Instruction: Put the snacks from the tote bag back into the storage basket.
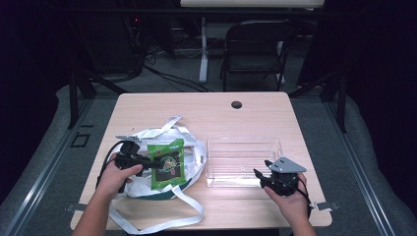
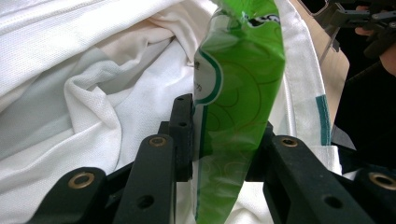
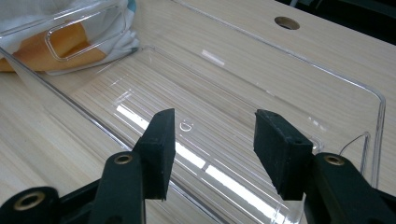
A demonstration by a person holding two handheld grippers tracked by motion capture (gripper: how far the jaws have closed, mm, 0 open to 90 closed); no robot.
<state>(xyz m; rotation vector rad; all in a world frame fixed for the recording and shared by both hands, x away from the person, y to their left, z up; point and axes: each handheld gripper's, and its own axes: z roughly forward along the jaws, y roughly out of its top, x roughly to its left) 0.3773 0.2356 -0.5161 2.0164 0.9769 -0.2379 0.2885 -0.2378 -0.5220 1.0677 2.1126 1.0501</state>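
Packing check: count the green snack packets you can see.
1. The green snack packet lies on the white bag, pinched in the left tool. Others may be hidden inside the bag.

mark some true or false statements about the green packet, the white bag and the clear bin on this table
1. The left claw is shut on the green plastic snack packet. True.
2. The clear plastic bin holds the packet. False: the bin is empty; the packet is over the white cloth bag.
3. The right claw is open. True.
4. The right claw grips a bag strap. False: nothing is between its pads; it sits at the bin's near wall.
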